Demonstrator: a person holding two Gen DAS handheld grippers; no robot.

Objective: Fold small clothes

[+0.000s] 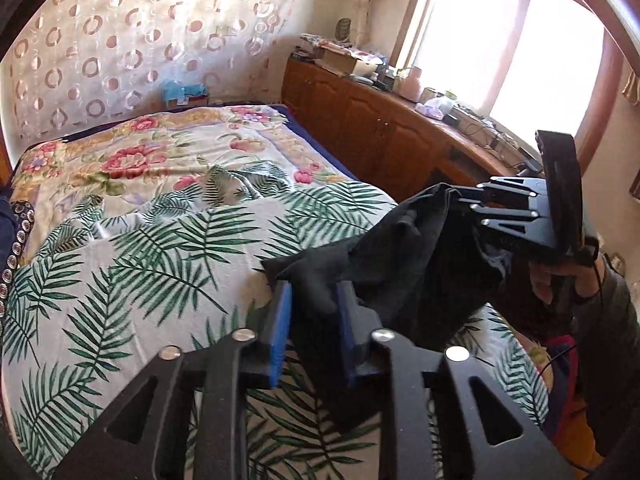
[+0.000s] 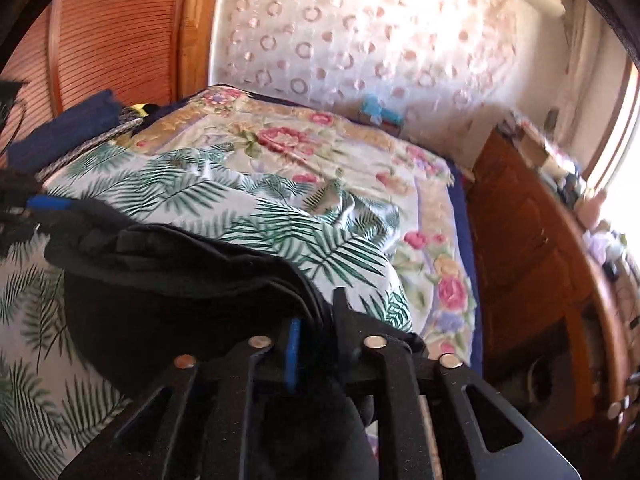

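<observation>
A black garment (image 1: 400,248) hangs stretched in the air above the bed between my two grippers. My left gripper (image 1: 312,292) has its blue pads (image 1: 280,320) a little apart, with a bunched fold of the garment filling the gap and draping over them. At the right of the left wrist view, my right gripper (image 1: 460,200) grips the garment's other end higher up, its fingertips buried in cloth. In the right wrist view the garment (image 2: 168,280) runs from my right gripper (image 2: 318,320), shut on its edge, away to the left gripper (image 2: 44,204) at the far left.
Beneath lies the bed with a palm-leaf sheet (image 1: 160,248) over a flowered cover (image 2: 320,140). A wooden cabinet (image 1: 380,132) with clutter on top runs along the right under the window. Dark blue folded cloth (image 2: 68,128) lies at the bed's far left. A hand (image 1: 560,276) holds the right gripper.
</observation>
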